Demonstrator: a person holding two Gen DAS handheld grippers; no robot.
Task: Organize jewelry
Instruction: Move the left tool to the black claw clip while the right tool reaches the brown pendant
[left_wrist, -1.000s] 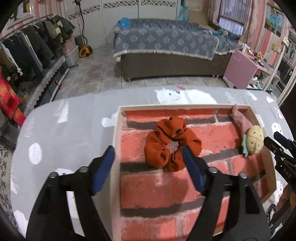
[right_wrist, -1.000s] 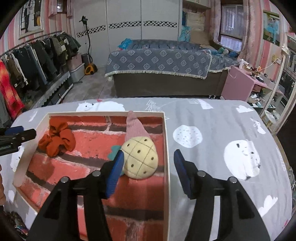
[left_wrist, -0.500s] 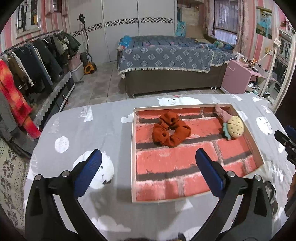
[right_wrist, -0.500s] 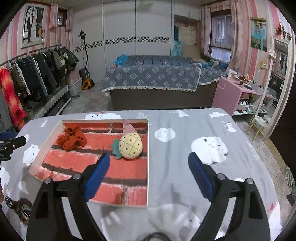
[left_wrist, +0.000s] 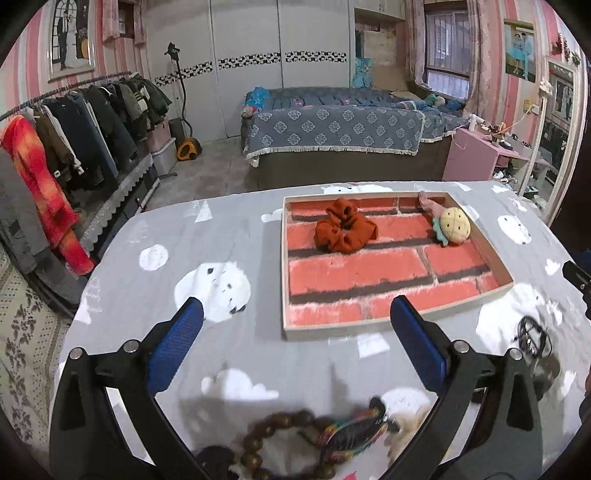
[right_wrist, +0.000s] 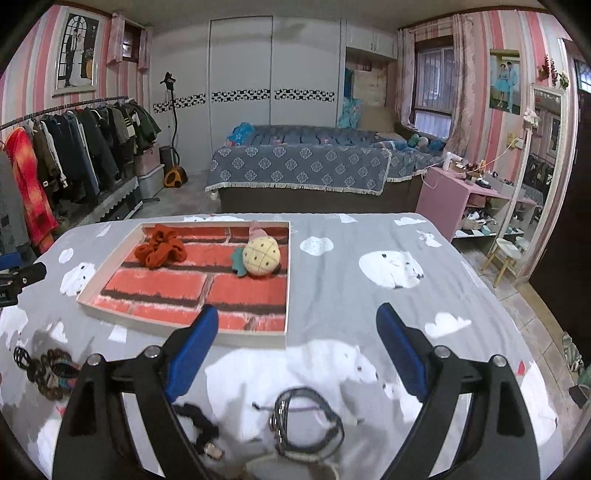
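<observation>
A shallow tray (left_wrist: 286, 332) (right_wrist: 255, 339) with a red brick pattern lies on the grey table. In it sit an orange scrunchie (left_wrist: 345, 229) (right_wrist: 160, 248) and a pineapple plush clip (left_wrist: 451, 225) (right_wrist: 260, 255). My left gripper (left_wrist: 293, 343) is open and empty, in front of the tray. Below it lie a brown bead bracelet (left_wrist: 275, 439) (right_wrist: 40, 373) and a multicoloured band (left_wrist: 354, 430). My right gripper (right_wrist: 295, 347) is open and empty, near the tray's right front corner. A black cord bracelet (right_wrist: 306, 419) (left_wrist: 532, 338) and a dark hair tie (right_wrist: 195, 417) lie below it.
The grey tablecloth (right_wrist: 369, 295) has white bear and cloud prints. Behind the table are a bed (right_wrist: 299, 166), a clothes rack (left_wrist: 74, 147) on the left and a pink side table (right_wrist: 450, 199) on the right.
Both grippers have pulled back and up from the tray, leaving the scrunchie and the pineapple clip in it. The bracelets on the near table edge have come into view.
</observation>
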